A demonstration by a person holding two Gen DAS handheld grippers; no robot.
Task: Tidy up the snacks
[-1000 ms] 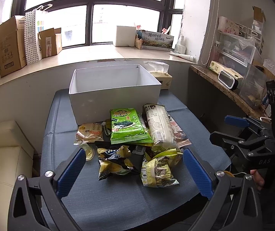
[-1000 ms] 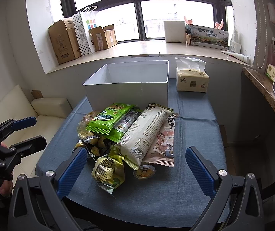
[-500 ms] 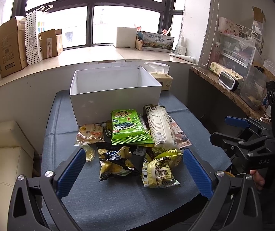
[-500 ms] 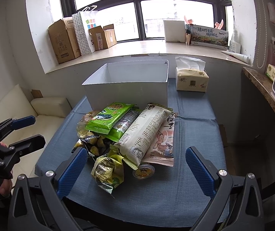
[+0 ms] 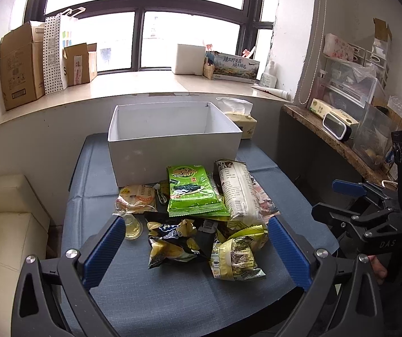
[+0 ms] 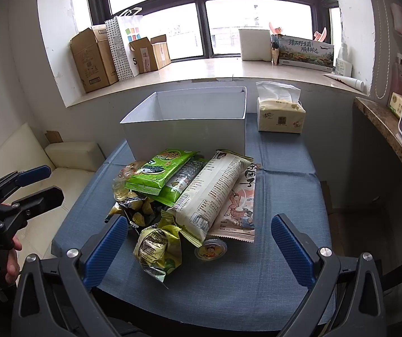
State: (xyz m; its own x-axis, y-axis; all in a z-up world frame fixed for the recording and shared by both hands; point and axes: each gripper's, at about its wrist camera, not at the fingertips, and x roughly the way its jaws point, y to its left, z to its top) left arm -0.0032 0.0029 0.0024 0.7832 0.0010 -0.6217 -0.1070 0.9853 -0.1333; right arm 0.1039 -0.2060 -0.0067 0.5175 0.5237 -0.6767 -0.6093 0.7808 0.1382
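**Both grippers open over the snack pile**

Since 1 s ago: both wrist views have crept a bit closer to the pile, nothing on the desk has shifted. Left gripper [image 5: 195, 248] is spread wide, blue-padded fingers [image 5: 104, 248] either side of the near snacks, holding nothing, above the desk's front edge. Right gripper [image 6: 198, 248] same: wide open, empty, hovering at the front edge; a hand [image 6: 11, 258] shows under the left unit at the left of the right wrist view.

Closest to the left gripper: crinkled black-and-yellow chip bag [image 5: 177, 238] and yellow-green crumpled snack bag [image 5: 236, 254], touching each other. Small clear jelly cup [image 5: 132, 226] sits just beside the left finger pad. In front of the right gripper, a small round orange-lidded cup [image 6: 210, 250] lies on the cloth, touching the pile.

Behind those: flat bright-green seaweed pack [image 5: 194, 192] on top of the heap, long cream-white noodle pack [image 5: 239, 193] to its right, pink-and-white illustrated flat packet [image 6: 241, 205] under it, round pastry in clear wrap [image 5: 136, 198] at left.

Further back: open white rectangular box [image 5: 173, 151], looks empty, snacks butted against its front wall. All on a desk with blue-grey cloth [image 5: 173, 295]. Yellow tissue pack [image 6: 281, 115] stands right of the box.
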